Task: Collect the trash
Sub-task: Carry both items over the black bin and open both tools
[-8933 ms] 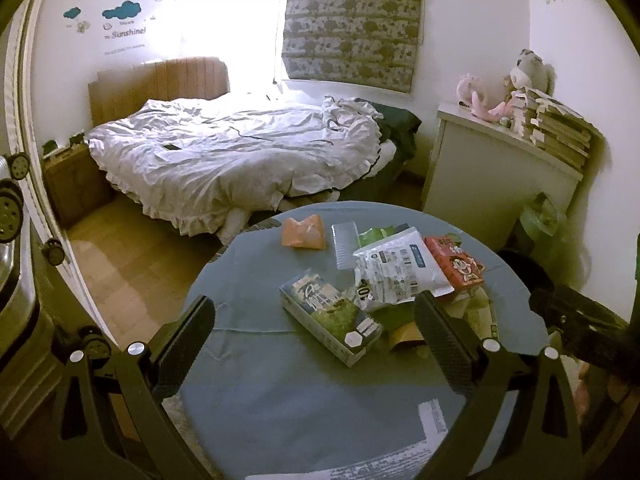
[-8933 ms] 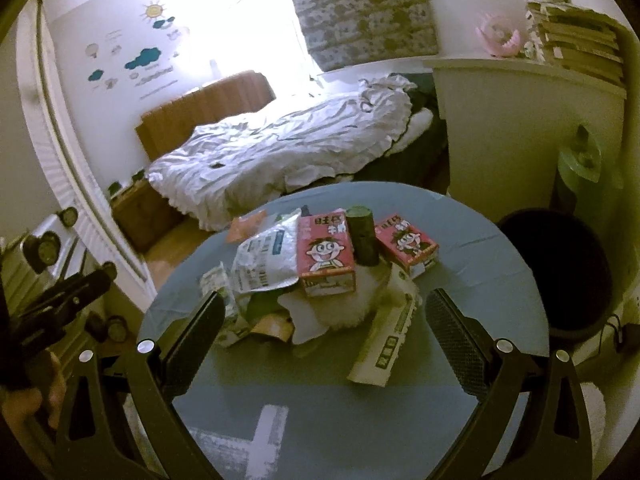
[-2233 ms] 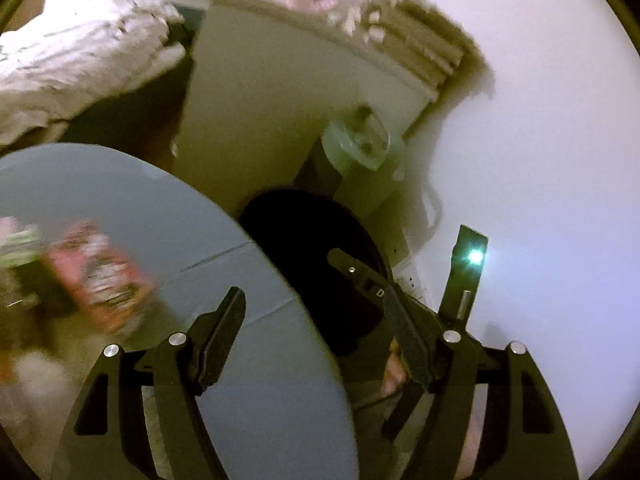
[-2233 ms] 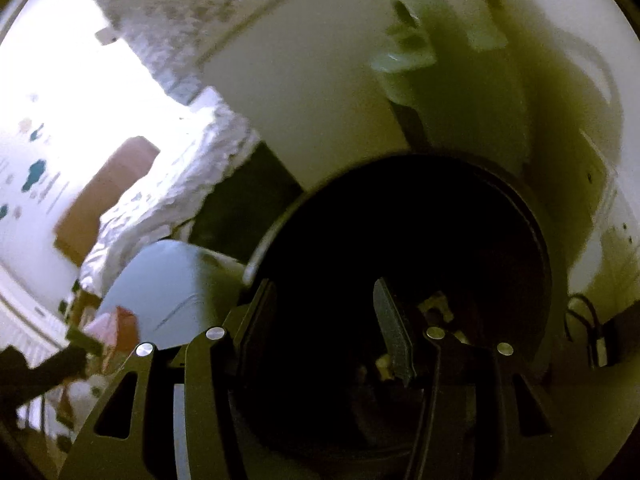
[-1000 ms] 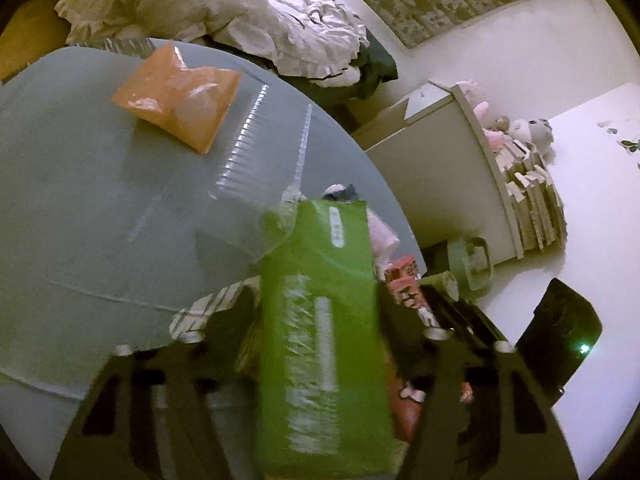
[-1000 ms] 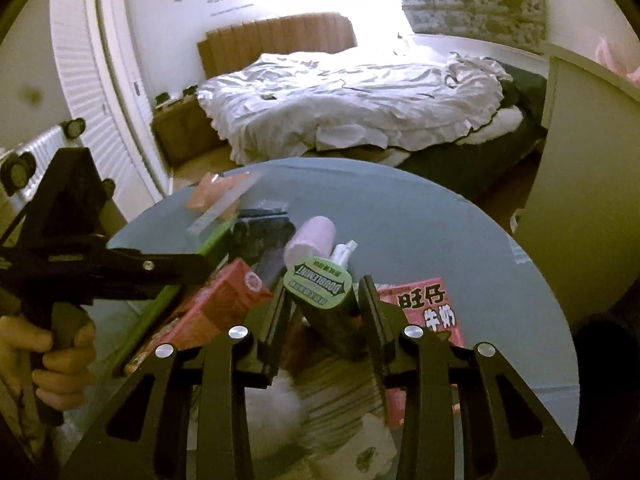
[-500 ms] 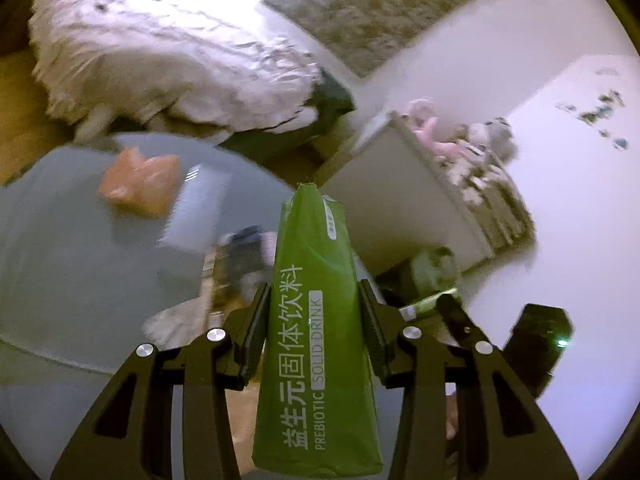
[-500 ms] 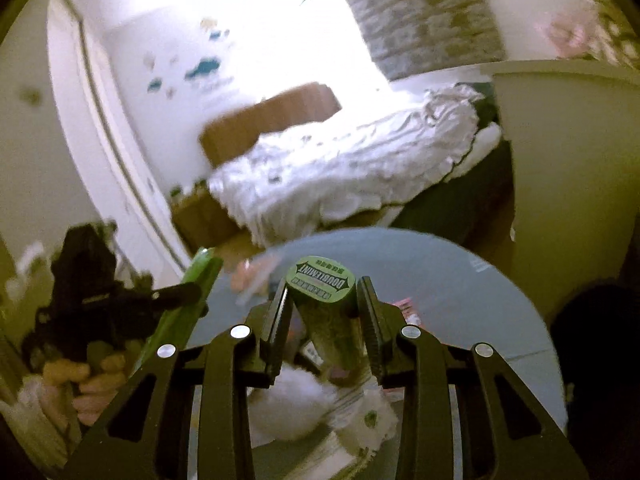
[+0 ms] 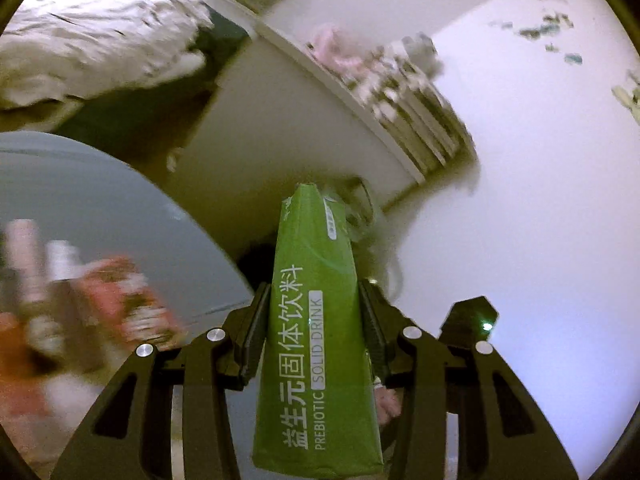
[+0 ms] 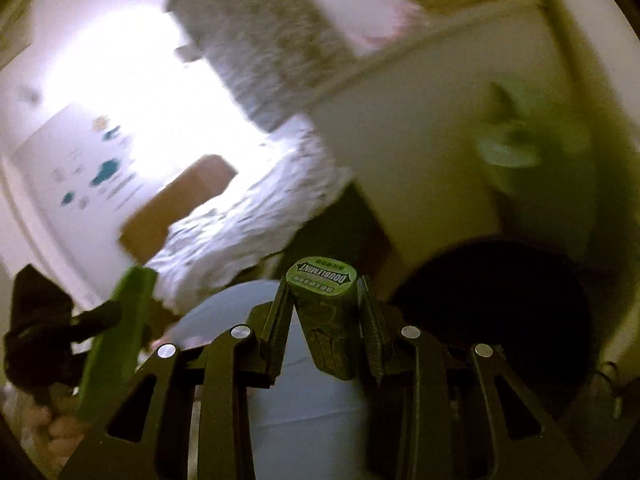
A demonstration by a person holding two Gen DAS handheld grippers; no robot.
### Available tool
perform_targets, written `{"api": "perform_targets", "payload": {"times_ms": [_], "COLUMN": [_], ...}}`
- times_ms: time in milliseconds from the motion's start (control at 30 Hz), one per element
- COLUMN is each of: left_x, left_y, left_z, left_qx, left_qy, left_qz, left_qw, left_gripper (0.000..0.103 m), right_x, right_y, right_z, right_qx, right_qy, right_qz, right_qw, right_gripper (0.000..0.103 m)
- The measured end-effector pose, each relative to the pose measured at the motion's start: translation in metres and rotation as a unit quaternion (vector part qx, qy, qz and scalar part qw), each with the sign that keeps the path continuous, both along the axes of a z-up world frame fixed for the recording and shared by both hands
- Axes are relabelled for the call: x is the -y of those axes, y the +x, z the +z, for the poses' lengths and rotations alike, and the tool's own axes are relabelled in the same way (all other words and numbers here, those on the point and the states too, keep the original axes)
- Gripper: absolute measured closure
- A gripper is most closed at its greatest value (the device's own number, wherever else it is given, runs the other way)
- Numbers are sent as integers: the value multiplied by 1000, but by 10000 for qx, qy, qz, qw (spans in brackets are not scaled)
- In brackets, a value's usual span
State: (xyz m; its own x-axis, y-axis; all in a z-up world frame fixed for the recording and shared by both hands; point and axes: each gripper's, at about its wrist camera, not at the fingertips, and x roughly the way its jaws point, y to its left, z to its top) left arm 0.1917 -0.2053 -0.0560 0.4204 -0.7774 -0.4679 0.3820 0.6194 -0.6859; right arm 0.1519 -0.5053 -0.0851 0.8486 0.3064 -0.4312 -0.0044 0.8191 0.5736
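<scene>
My left gripper (image 9: 312, 300) is shut on a tall green drink box (image 9: 316, 340) printed "Prebiotic Solid Drink", held in the air past the edge of the round blue-grey table (image 9: 80, 200). My right gripper (image 10: 322, 296) is shut on a dark green Doublemint gum canister (image 10: 324, 320), lid facing the camera. The black trash bin (image 10: 500, 300) opens just right of and below the canister. The green box (image 10: 116, 332) and left gripper also show at the left of the right wrist view. In the left wrist view only a dark sliver of the bin (image 9: 260, 260) shows behind the box.
Blurred trash stays on the table: a red carton (image 9: 132, 300) and pale bottles (image 9: 28, 248). A white cabinet (image 9: 288, 120) with stacked books (image 9: 420, 108) stands behind the bin, a pale green appliance (image 10: 516, 148) beside it. The bed (image 9: 88, 40) lies beyond.
Both grippers have swung right from over the table toward the bin, each carrying its item. The bin now fills the lower right of the right wrist view.
</scene>
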Motion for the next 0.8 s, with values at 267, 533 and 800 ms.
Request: {"api": "perform_targets", "payload": {"times_ms": [267,533,800], "left_x": [105,144,152], "left_y": [33,70,86], "left_z": [-44,-92,-100], "left_qx": [-266,-721,-770], "left_qy": [415,721,816], "left_qz": [-623,-662,-620], "left_qw": [9968,9926,9917], "left_gripper": [60,60,60], "right_x": [51,53,58], "right_y": [25,60,94], "right_z": [-59,-94,-108], "right_qx": [-808,-1493,-1683], "right_qy": [81,54,152], "right_qz": [-596,-534,-508], "right_qw": [9949,9873,9843], "right_gripper": [70,71,71]}}
